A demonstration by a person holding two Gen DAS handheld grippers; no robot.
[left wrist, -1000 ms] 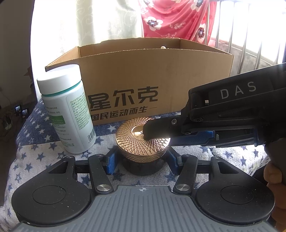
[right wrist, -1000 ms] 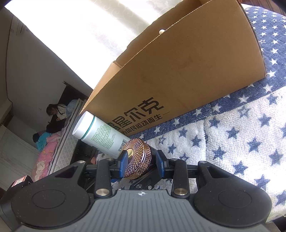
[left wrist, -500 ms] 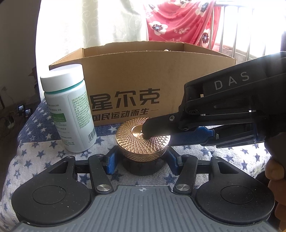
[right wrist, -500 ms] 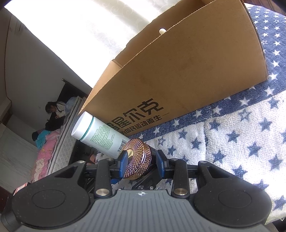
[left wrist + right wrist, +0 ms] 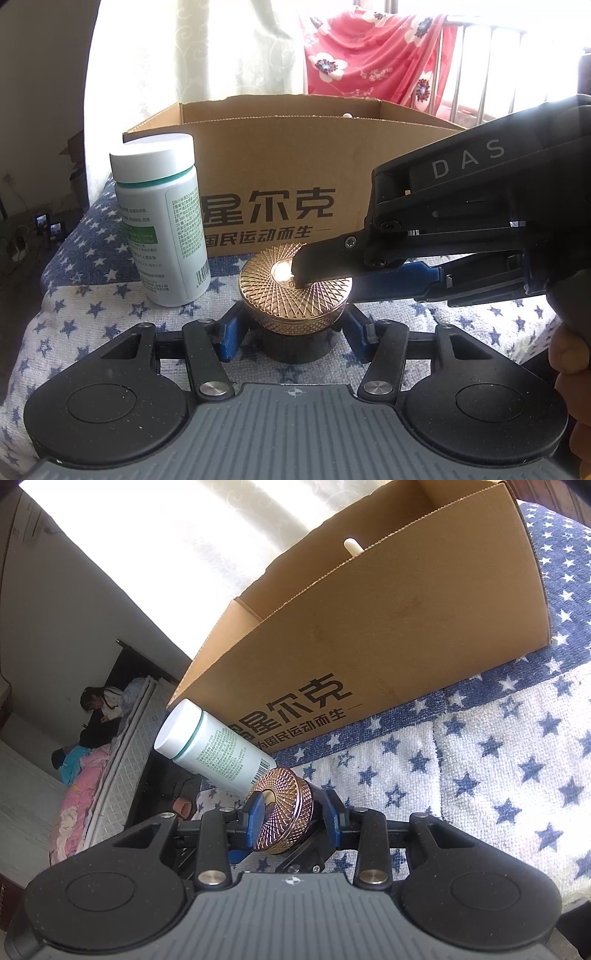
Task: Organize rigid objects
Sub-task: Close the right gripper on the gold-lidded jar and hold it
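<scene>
left claw [image 5: 293,326]: blue pads clamp the dark base of the jar [image 5: 295,291], which stands on the star-print towel [image 5: 81,306]
right claw [image 5: 291,814]: from the right, pinches the lid top-to-bottom, one finger across its centre
jar: squat, black body, rose-gold lid with crosshatch pattern
white bottle [image 5: 162,221]: upright, near the jar's left, apart
cardboard box [image 5: 295,177]: open, right behind
</scene>
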